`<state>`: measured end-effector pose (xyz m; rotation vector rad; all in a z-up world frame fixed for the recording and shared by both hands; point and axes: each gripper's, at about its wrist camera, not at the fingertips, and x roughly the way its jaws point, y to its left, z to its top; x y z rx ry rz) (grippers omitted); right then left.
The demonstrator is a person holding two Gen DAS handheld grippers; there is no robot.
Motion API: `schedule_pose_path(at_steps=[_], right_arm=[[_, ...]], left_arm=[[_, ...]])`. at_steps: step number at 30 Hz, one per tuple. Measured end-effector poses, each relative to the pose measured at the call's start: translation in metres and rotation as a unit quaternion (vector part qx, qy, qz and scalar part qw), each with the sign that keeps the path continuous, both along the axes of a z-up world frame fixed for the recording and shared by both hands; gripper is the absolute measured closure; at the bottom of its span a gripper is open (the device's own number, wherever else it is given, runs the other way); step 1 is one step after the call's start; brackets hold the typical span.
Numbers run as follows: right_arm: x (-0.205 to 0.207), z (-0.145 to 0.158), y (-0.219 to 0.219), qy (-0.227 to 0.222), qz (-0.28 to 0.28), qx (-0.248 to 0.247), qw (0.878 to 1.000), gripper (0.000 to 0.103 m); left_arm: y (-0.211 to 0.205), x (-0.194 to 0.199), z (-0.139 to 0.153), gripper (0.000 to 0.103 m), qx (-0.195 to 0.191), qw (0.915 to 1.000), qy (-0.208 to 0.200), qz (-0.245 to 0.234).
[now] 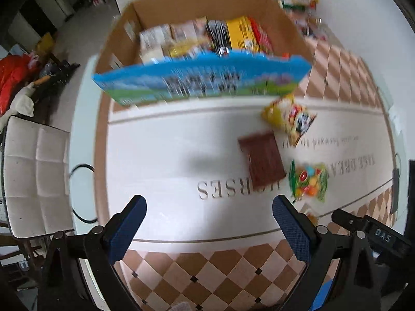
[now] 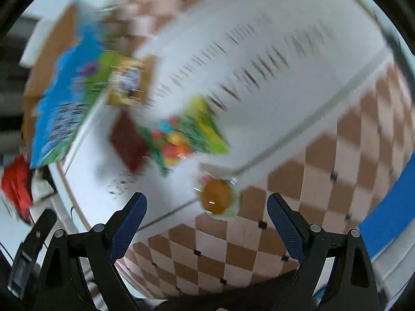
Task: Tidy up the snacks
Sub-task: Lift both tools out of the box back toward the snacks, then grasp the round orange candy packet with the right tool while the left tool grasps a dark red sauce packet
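A: Left wrist view first. The left gripper (image 1: 208,216) is pointing down over the tablecloth (image 1: 160,155), its blue fingers (image 1: 127,226) standing wide apart with nothing between them.

B: And the snacks?

A: A cardboard box (image 1: 202,39) is sitting at the far side, with packets crowding its inside; the print is too blurred to read. A blue carton (image 1: 202,77) is leaning across the box's near edge. Three loose snacks are lying on the cloth to the right of the gripper: a yellow bag (image 1: 288,116), a brown packet (image 1: 262,163) just below it, and a green bag (image 1: 308,181) of coloured sweets beside the brown one. A white chair (image 1: 36,176) is showing at the left.

B: Right wrist view?

A: Heavily smeared. The right gripper (image 2: 207,216) is also pointing down, jaws wide, gripping nothing. A round orange snack (image 2: 216,197) in a clear wrapper is lying on the cloth between and just beyond the fingertips, touching neither finger. Beyond it the green bag (image 2: 186,134) and the brown packet (image 2: 128,140) are lying side by side, the yellow bag (image 2: 129,83) farther off, next to the blue carton (image 2: 64,98).

B: The box?

A: Only its brown edge (image 2: 39,72) is showing behind the carton.
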<state>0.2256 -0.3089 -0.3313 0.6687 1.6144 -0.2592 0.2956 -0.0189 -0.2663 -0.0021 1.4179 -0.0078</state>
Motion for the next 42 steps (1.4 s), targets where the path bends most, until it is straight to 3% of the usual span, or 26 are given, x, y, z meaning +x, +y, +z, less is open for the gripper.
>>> schedule_pose_path(at_steps=[3,8,12,18,24,27,30,31,42], right_arm=[[-0.012,-0.029,-0.006,0.025,-0.02,0.01,0.999,0.007],[-0.015,-0.058,0.012,0.041,0.014,-0.003,0.999,0.01],[-0.018,-0.074,0.028,0.06,0.036,-0.012,0.997,0.026],[-0.024,-0.07,0.042,0.052,0.055,-0.049,0.996,0.043],[-0.015,-0.069,0.039,0.056,0.057,-0.051,0.996,0.043],[-0.008,-0.069,0.039,0.059,0.06,-0.052,0.995,0.043],[0.001,-0.07,0.039,0.059,0.066,-0.052,0.995,0.044],[0.001,-0.07,0.04,0.059,0.069,-0.052,0.994,0.044],[0.008,-0.075,0.075,0.068,0.113,-0.04,0.991,0.045]], left_arm=[[-0.009,0.005,-0.019,0.003,0.009,0.9997,0.021,-0.007],[-0.018,0.019,-0.044,0.004,0.014,0.9987,0.048,-0.007],[-0.028,0.035,-0.066,0.004,0.0,0.9972,0.074,0.003],[-0.044,0.062,-0.097,0.004,-0.043,0.9913,0.122,0.025],[-0.061,0.083,-0.132,0.004,-0.035,0.9873,0.153,0.027],[-0.067,0.08,-0.137,0.011,-0.027,0.989,0.145,0.012],[-0.071,0.069,-0.13,0.036,0.002,0.9931,0.117,-0.011],[-0.07,0.065,-0.127,0.049,0.003,0.9936,0.111,-0.018],[-0.017,-0.023,-0.131,0.049,0.022,0.9888,0.146,-0.021]])
